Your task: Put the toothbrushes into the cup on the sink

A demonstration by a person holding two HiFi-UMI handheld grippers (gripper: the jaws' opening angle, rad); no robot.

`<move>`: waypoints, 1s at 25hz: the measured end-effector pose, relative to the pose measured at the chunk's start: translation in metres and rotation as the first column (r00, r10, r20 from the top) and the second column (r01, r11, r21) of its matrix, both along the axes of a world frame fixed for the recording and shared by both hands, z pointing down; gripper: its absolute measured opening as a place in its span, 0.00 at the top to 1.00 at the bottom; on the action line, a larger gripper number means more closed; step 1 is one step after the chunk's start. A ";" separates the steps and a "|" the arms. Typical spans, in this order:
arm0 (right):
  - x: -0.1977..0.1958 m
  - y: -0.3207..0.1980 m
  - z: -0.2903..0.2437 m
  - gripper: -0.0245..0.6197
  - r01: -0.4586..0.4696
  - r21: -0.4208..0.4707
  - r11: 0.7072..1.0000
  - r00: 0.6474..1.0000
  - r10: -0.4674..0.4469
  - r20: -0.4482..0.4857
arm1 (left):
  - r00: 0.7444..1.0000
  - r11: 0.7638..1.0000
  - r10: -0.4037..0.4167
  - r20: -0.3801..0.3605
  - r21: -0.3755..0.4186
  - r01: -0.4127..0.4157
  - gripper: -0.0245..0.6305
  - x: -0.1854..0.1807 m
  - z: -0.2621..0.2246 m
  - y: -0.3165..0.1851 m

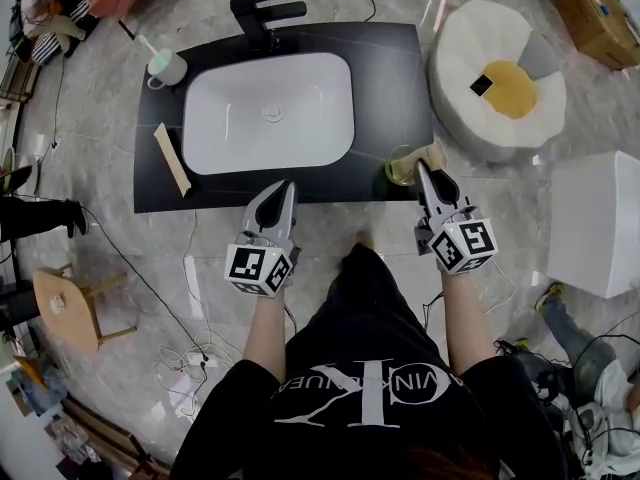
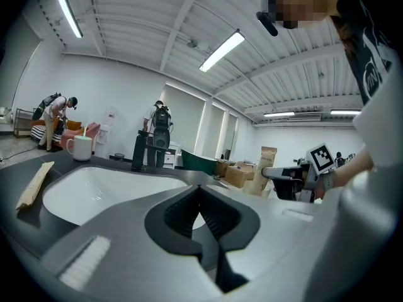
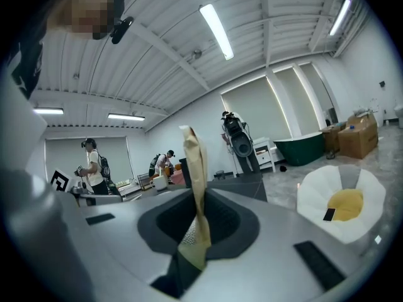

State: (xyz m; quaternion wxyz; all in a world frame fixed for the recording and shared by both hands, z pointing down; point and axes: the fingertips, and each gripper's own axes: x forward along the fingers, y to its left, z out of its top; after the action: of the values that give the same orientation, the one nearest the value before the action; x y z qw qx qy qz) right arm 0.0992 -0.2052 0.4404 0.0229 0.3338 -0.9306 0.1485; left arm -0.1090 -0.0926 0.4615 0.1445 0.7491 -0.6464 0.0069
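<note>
A white cup (image 1: 166,68) with a green-white toothbrush in it stands on the black counter (image 1: 400,68) at the back left of the white sink (image 1: 268,113). A tan paper-wrapped toothbrush (image 1: 171,159) lies on the counter left of the basin. My right gripper (image 1: 421,168) is shut on another tan wrapped toothbrush (image 3: 194,168), which sticks up out of the jaws at the counter's front right corner. My left gripper (image 1: 288,184) hovers at the counter's front edge, shut with nothing in it. In the left gripper view, the cup (image 2: 80,148) and the lying toothbrush (image 2: 35,184) are far left.
A black faucet (image 1: 262,16) stands behind the basin. A clear greenish glass (image 1: 399,172) sits by the right gripper's tips. A white round seat with a yellow cushion (image 1: 497,80) and a white box (image 1: 596,224) stand at the right, a wooden stool (image 1: 64,308) at the left.
</note>
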 end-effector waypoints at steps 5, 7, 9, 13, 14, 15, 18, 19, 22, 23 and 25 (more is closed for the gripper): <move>0.001 -0.001 0.002 0.89 -0.010 0.000 1.000 1.000 0.010 -0.008 | 1.000 1.000 -0.003 -0.001 -0.005 0.003 0.94 -0.002 0.003 0.003; 0.002 0.001 0.002 0.89 -0.006 0.005 1.000 1.000 0.006 -0.021 | 1.000 1.000 -0.003 -0.001 -0.004 0.003 0.94 -0.001 0.002 0.004; 0.003 0.002 0.001 0.87 -0.006 0.009 1.000 1.000 0.007 -0.030 | 1.000 1.000 -0.002 0.000 -0.002 0.002 0.94 -0.001 0.001 0.004; 0.007 0.003 0.001 0.83 -0.020 0.008 1.000 0.999 0.020 -0.038 | 1.000 1.000 -0.001 0.003 0.002 0.001 0.94 0.001 -0.002 0.005; 0.008 0.003 0.001 0.83 -0.024 0.007 1.000 0.999 0.025 -0.040 | 1.000 1.000 -0.001 0.004 0.003 0.001 0.94 0.002 -0.003 0.005; 0.010 0.003 0.002 0.83 -0.029 0.005 1.000 0.999 0.029 -0.041 | 1.000 1.000 0.000 0.005 0.005 0.000 0.94 0.003 -0.003 0.005; 0.014 0.003 0.003 0.81 -0.038 -0.002 0.999 0.998 0.037 -0.041 | 1.000 1.000 0.002 0.006 0.009 -0.002 0.94 0.005 -0.005 0.005; 0.015 0.003 0.003 0.81 -0.038 -0.004 0.999 0.999 0.038 -0.039 | 1.000 1.000 0.003 0.006 0.010 -0.003 0.94 0.006 -0.006 0.005; 0.017 0.005 0.003 0.81 -0.035 -0.008 0.999 0.999 0.034 -0.038 | 1.000 1.000 0.004 0.007 0.012 -0.004 0.94 0.007 -0.007 0.003; 0.018 0.005 0.003 0.81 -0.034 -0.010 0.999 0.999 0.033 -0.041 | 1.000 1.000 0.004 0.009 0.012 -0.005 0.94 0.007 -0.008 0.002; 0.022 0.007 0.006 0.81 -0.032 -0.015 0.999 0.998 0.031 -0.050 | 1.000 1.000 0.006 0.011 0.015 -0.006 0.94 0.008 -0.009 -0.002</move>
State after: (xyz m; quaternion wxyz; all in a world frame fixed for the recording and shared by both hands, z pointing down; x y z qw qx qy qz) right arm 0.1208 -0.1983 0.4462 0.0462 0.3519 -0.9231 0.1478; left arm -0.1011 -0.0950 0.4527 0.1355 0.7521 -0.6450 0.0068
